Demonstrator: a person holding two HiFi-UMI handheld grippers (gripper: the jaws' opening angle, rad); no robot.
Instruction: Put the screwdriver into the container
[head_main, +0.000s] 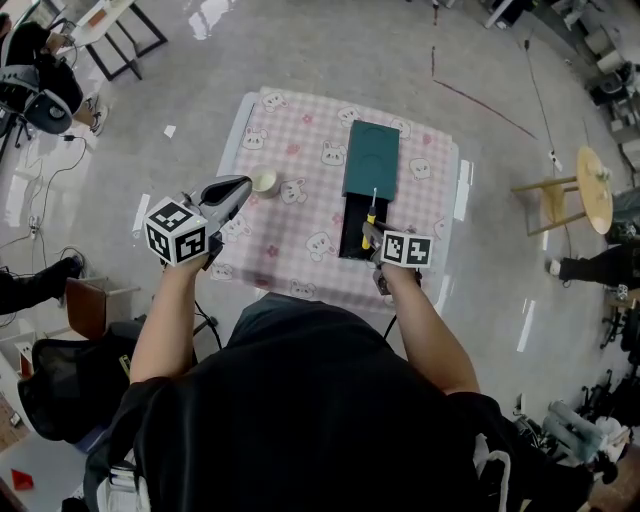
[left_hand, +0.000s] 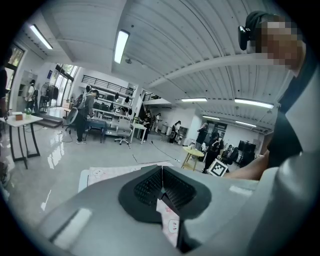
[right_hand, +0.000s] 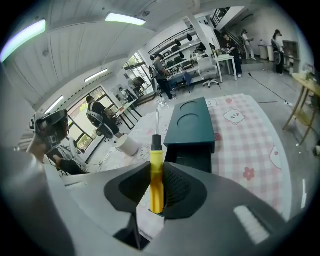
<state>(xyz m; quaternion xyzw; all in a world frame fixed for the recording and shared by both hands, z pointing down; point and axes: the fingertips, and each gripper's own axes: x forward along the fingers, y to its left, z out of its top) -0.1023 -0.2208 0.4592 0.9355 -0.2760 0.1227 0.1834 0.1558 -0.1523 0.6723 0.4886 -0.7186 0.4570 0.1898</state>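
The left gripper (left_hand: 162, 177), grey moulded plastic with black ribbed pads, has its fingers pressed together on nothing. Below them lies the surface (head_main: 300, 235), covered in a pink checked cloth printed with cartoon animals. Just beyond those fingers stands a small white round cup (head_main: 264, 181). The right gripper (right_hand: 157, 167) clamps the smooth yellow handle of the screwdriver (right_hand: 156, 190), whose thin metal shaft points ahead. Directly past these fingers sits the dark teal rectangular container (right_hand: 190, 122); its open near end is too dark to see into.
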